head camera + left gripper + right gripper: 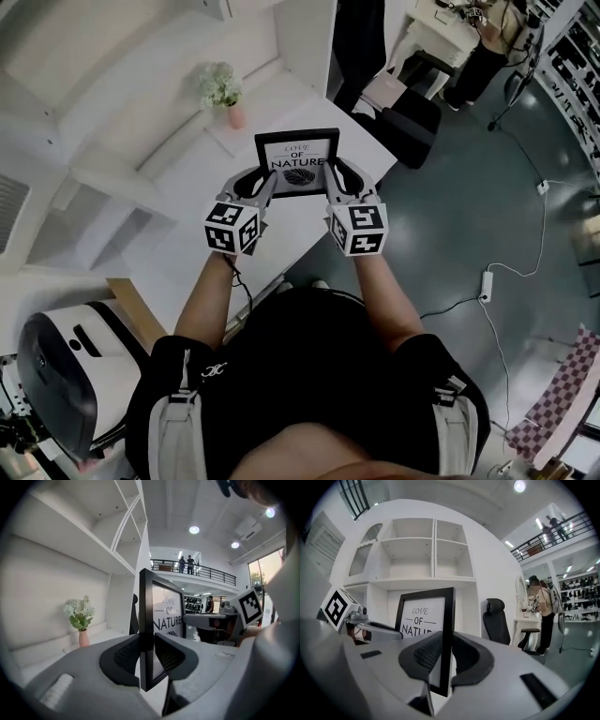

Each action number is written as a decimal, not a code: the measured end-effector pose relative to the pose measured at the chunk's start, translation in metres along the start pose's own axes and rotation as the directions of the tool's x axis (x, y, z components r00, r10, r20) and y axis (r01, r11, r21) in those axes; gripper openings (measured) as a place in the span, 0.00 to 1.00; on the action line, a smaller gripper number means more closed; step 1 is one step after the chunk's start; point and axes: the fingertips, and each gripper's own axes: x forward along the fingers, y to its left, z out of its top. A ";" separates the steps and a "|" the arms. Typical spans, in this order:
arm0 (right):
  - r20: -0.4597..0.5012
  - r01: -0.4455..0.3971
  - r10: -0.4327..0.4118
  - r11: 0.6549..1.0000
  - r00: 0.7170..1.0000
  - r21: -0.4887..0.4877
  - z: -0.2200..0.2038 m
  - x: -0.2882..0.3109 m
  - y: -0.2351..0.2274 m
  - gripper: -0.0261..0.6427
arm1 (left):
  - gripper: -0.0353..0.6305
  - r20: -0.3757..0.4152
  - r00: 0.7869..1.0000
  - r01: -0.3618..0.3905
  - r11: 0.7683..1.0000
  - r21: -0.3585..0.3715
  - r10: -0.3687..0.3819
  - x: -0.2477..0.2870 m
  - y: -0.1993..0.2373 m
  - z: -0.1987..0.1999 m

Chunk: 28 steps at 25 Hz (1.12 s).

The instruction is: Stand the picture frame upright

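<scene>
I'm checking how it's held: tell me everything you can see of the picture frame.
The picture frame has a thin black rectangular border around a white print that reads LOVE OF NATURE above a dark leaf drawing. It stands upright over the white desk, with the print facing the person. The left gripper clamps its left side edge and the right gripper its right one. Whether its bottom touches the desk cannot be told.

Vase (234, 114) left, seemingly behind picture frame (297, 163)
</scene>
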 end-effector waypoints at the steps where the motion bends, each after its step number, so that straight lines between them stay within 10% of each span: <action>1: 0.010 -0.001 0.001 1.000 1.000 0.000 0.004 -0.001 -0.002 0.14 | 0.21 0.014 1.000 -0.017 1.000 0.008 0.017 0.001 -0.002 0.005; 17: 0.009 -0.175 0.175 0.984 0.984 -0.011 0.014 0.006 0.002 0.14 | 0.21 0.056 0.976 -0.210 0.977 -0.028 0.211 -0.022 -0.014 0.008; 28: -0.035 -0.442 0.440 0.896 0.897 -0.052 0.004 0.042 0.112 0.14 | 0.21 0.012 0.886 -0.459 0.882 -0.105 0.463 -0.114 0.038 -0.021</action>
